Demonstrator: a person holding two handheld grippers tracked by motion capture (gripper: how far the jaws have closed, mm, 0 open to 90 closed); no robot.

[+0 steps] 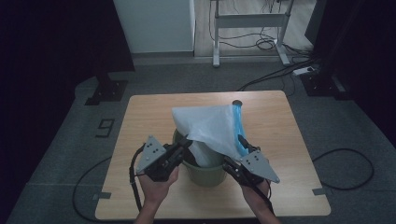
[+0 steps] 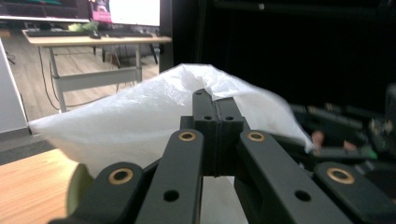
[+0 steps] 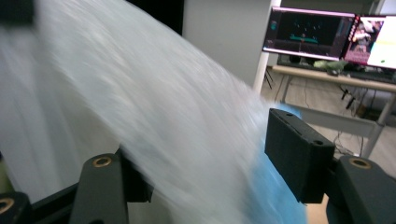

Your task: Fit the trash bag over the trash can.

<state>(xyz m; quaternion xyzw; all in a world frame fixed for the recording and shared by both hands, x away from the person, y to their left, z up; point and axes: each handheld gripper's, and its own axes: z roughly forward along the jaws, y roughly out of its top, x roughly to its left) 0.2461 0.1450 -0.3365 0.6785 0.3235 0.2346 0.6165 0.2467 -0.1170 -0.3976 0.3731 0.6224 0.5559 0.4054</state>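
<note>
We see a white plastic bag (image 1: 210, 128) with a blue strip (image 1: 238, 128) along one edge, spread over a green bin (image 1: 205, 170) that stands near the front edge of the wooden worktop (image 1: 149, 112). The bag's lower part hangs down into the bin, while the rest rises above the rim. Our left gripper (image 1: 185, 141) sits just left of the bin, and in the left gripper view its jaws are clenched together on the bag's (image 2: 140, 116) edge. Our right gripper (image 1: 240, 140) is at the bin's right side by the blue strip; in the right gripper view its jaws stand apart, released, with the blurred bag (image 3: 154, 116) passing between them.
</note>
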